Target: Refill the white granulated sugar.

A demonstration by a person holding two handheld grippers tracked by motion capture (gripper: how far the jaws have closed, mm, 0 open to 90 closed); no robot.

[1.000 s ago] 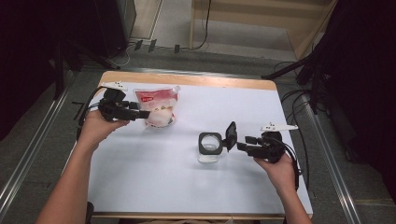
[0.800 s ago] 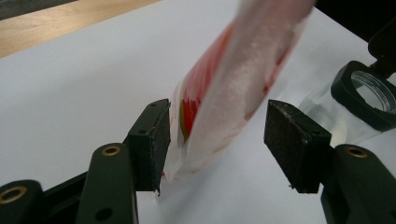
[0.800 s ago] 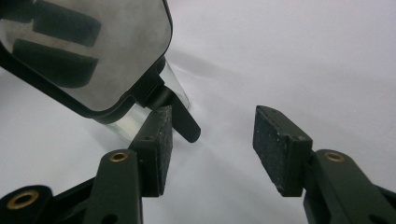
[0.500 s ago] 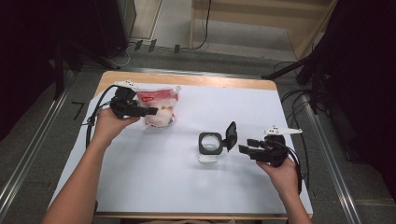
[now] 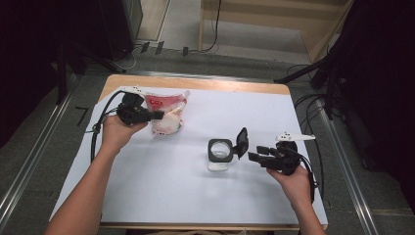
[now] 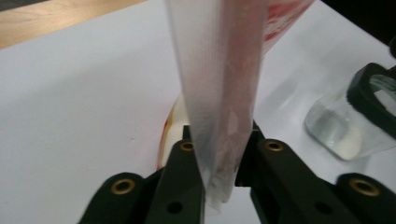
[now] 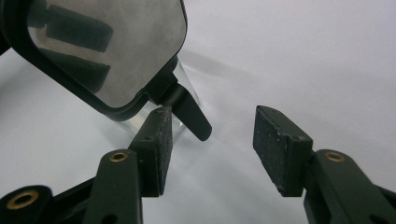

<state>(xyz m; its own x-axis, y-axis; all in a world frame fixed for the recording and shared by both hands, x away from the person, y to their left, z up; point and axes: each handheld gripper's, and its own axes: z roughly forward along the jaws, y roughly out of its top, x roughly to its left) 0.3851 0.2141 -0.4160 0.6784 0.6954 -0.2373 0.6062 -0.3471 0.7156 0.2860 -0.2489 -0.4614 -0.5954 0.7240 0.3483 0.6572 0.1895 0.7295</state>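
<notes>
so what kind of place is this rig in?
Likely a lab or data-collection workspace, not a home: a wooden table under a white sheet, floor rails on both sides, loose cables on the floor and dark equipment racks behind.

The clear plastic pouch with the red printed top (image 5: pixel 166 112) carries a small white label patch (too blurred to read); no other lettering is legible.
</notes>
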